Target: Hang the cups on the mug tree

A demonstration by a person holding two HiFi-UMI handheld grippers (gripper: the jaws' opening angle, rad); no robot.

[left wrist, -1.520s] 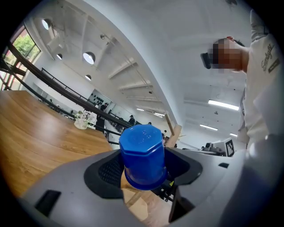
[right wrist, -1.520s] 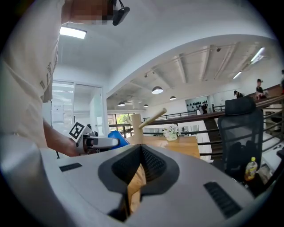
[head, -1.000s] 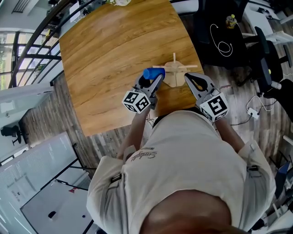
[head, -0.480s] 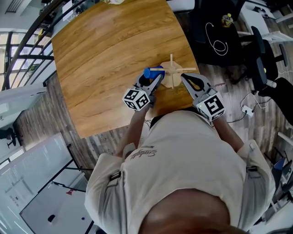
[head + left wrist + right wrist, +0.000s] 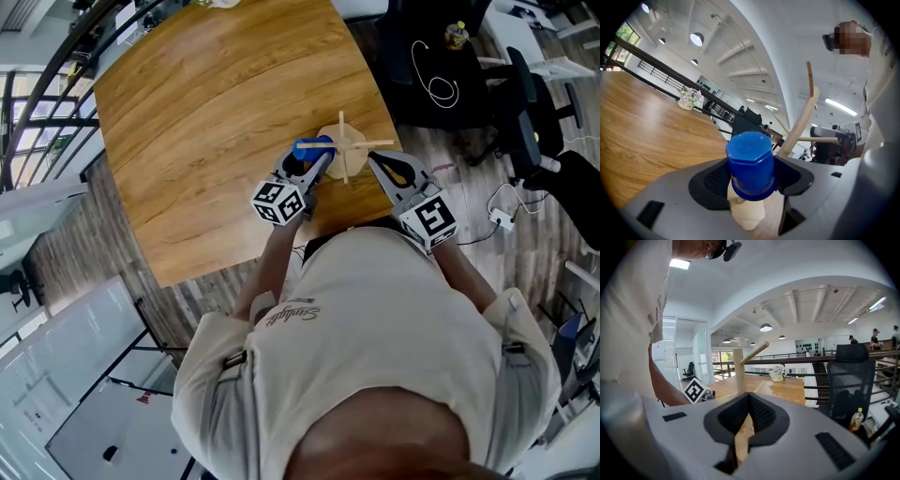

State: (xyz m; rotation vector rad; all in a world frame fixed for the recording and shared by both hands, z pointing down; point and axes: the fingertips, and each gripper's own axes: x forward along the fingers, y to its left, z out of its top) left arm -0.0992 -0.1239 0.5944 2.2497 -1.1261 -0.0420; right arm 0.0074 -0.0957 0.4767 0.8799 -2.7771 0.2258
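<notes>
In the head view, the wooden table (image 5: 216, 103) fills the upper left and middle of the frame. The mug tree (image 5: 342, 150) stands near the table's lower right edge. Its post is upright and thin pegs stick out to the sides.

The left gripper (image 5: 314, 161) is just to the left of the tree. In the left gripper view, its jaws are closed on the blue cup (image 5: 751, 161), with one dark pad on each side of it. The eight-sided flat end of the cup is turned toward the camera. A pale wooden piece shows below the cup, but I cannot tell what it is. The tree's post rises to the right behind the cup, so the cup is just beside the tree. I cannot see if they touch.

The right gripper (image 5: 373, 159) is at the right side of the tree's base. In the right gripper view, its jaws are almost together and only a narrow slit is left. Light wood shows through the slit, and the post stands just beyond. A black chair (image 5: 853, 376) is at the right of this view.
</notes>
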